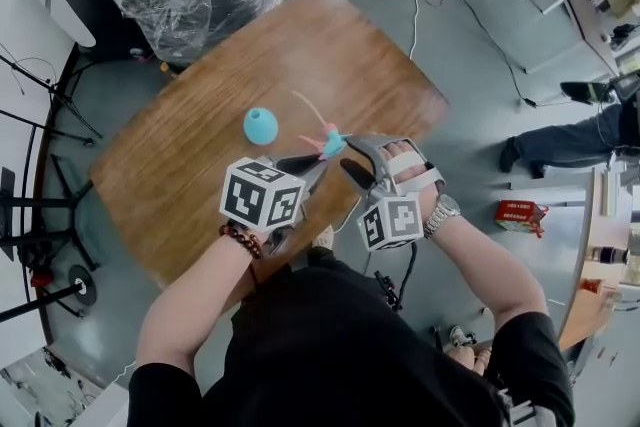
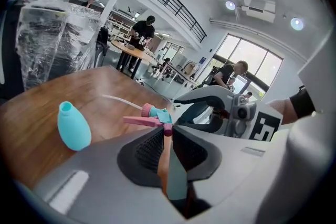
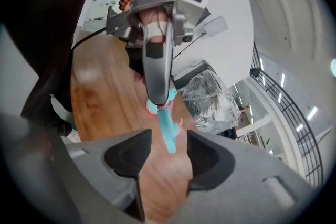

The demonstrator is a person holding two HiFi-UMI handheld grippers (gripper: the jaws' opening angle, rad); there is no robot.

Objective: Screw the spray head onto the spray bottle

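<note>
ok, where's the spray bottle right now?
In the head view the spray bottle stands upright on the wooden table, centre-left. It is just left of the spray head clamped in the left gripper, and not touching it.

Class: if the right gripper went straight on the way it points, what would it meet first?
The right gripper, jaws open, would probably first meet the teal-and-pink plastic spray head just ahead, pinched in the left gripper.
</note>
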